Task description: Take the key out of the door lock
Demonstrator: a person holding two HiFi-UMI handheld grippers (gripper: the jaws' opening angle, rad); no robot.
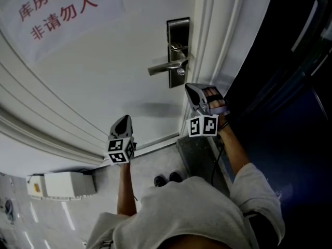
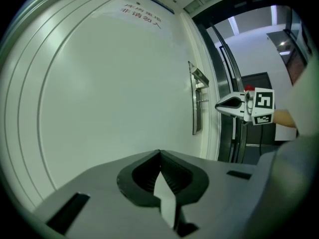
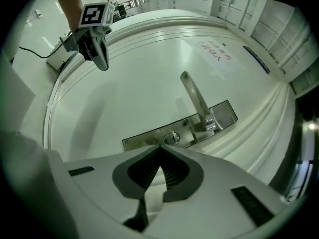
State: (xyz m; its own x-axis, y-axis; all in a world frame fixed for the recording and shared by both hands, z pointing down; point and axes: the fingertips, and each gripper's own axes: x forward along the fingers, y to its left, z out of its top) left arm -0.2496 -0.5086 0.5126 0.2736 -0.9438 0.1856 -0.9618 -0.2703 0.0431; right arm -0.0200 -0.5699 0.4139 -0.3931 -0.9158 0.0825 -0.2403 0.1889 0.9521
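room: bare door [image 1: 104, 61] left of lock plate [image 1: 178, 32], door frame [image 1: 218, 35] close at right | left claw [image 1: 123, 121]: closed, empty, well apart from the lock | right claw [image 1: 189, 88]: closed, tips just short of lock cylinder [image 3: 172, 137] | key: too small to make out

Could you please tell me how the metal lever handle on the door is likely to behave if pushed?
The lever handle looks like polished metal, so probably stiff and slippery. It joins the lock plate at one end, so a push would likely swing it, not bend it.
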